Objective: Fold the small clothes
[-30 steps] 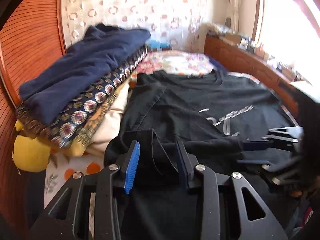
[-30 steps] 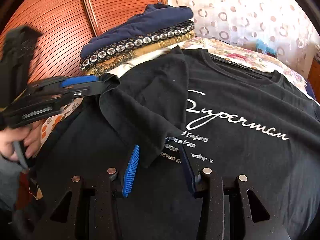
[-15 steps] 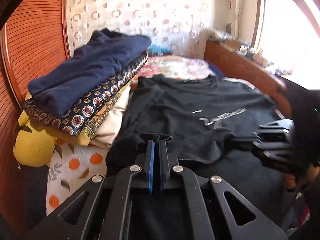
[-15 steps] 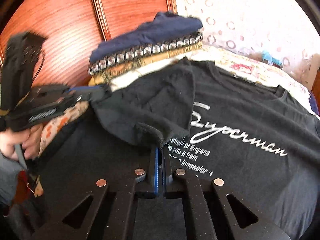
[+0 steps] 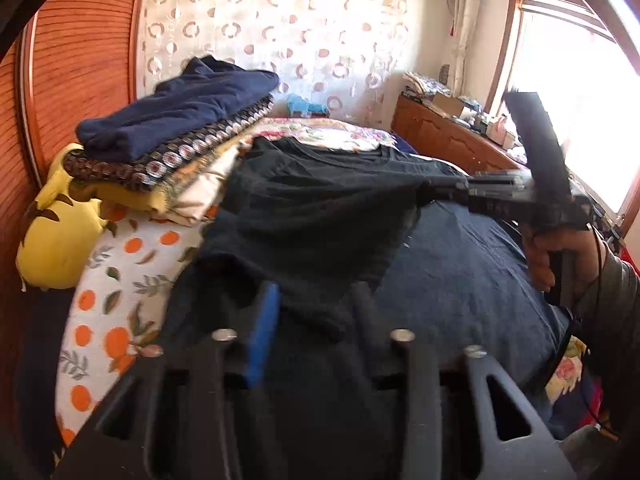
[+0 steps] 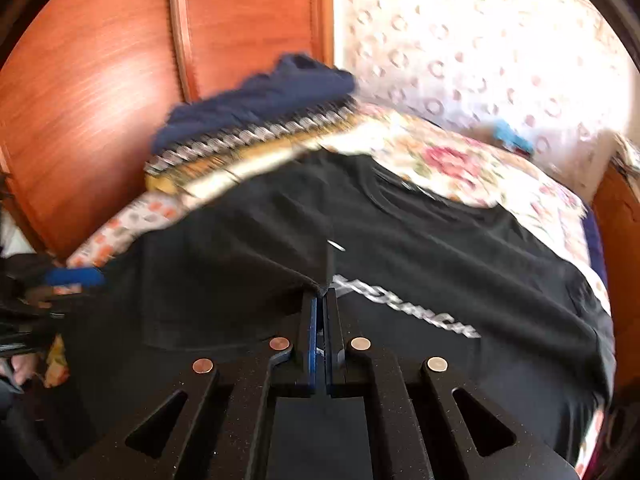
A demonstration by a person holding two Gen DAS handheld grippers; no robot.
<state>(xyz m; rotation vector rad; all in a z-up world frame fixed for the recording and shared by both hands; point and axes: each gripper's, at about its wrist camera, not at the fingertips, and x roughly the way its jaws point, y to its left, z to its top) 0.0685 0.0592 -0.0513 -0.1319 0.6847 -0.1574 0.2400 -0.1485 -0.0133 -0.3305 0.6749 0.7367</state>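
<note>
Soft black T-shirt (image 6: 420,248) flap, newly lifted

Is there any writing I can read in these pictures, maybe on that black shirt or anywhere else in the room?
White script on the chest of the black T-shirt: there, but motion-blurred and partly covered by the folded-over side; no word can be read for sure.
Left wrist view: the print is hidden by the lifted cloth.
Stack of folded clothes, bedsheet, curtain: patterns only, no text.

Shirt print (image 6: 404,312) blurred, unreadable
</note>
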